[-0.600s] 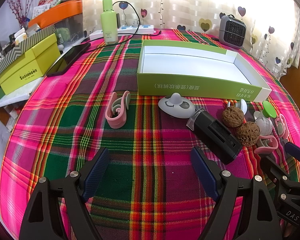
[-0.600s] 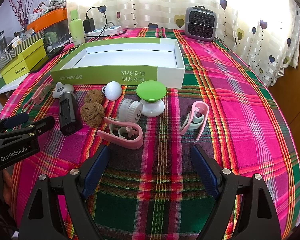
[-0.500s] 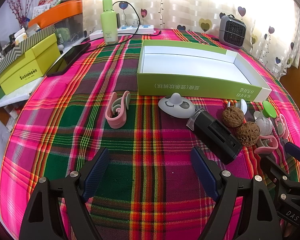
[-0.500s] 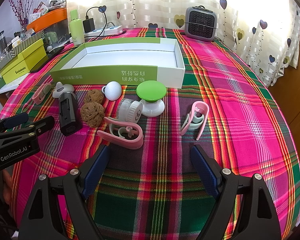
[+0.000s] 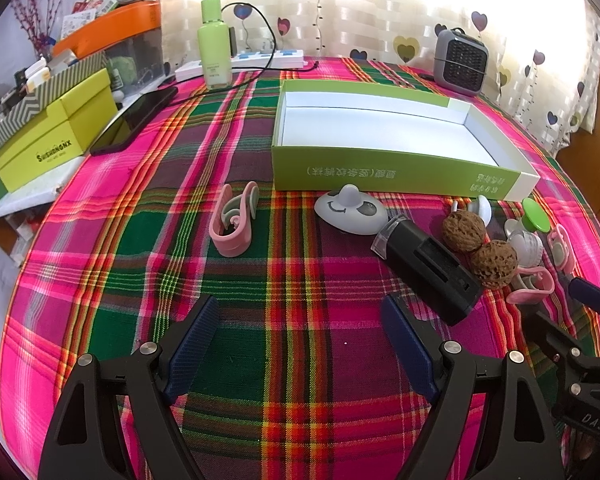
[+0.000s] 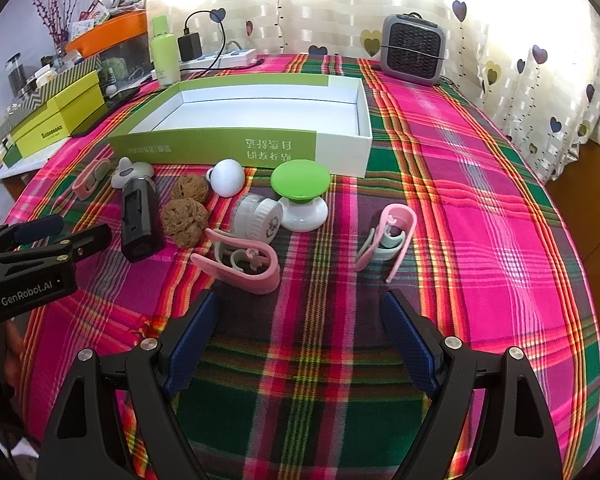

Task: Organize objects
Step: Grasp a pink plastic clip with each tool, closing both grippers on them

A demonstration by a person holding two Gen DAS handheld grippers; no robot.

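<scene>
The left claw (image 5: 300,344) stands spread wide over the plaid cloth of the table (image 5: 300,272), with nothing between its blue pads and nothing touching them. The right claw (image 6: 300,344) is spread just as wide, also holding nothing, above bare cloth.

Nearest the right claw lies a pink clip (image 6: 240,266) just ahead of its left pad, apart from it. A second pink clip (image 6: 388,236) lies to the right. Just ahead of the left claw's right finger lies a black rectangular device (image 5: 428,268), not touching it. Beside that device sit 2 brown walnuts (image 6: 184,216), touching each other. Beyond the nearer pink clip stands a white ribbed jar (image 6: 258,218) on its side, next to a green-topped knob (image 6: 300,184) on a white base. A white ball-shaped piece (image 6: 228,176) rests near the box wall. A grey-white panda-faced piece (image 5: 350,210) lies at the far end of the black device, and a third pink clip (image 5: 234,220) lies alone to the left.

Behind all of these stands the open green and white box (image 5: 380,170), its white inside holding nothing. Farther back are a green bottle (image 5: 214,48), a power strip (image 5: 268,58) and a small grey heater (image 5: 462,60).
</scene>
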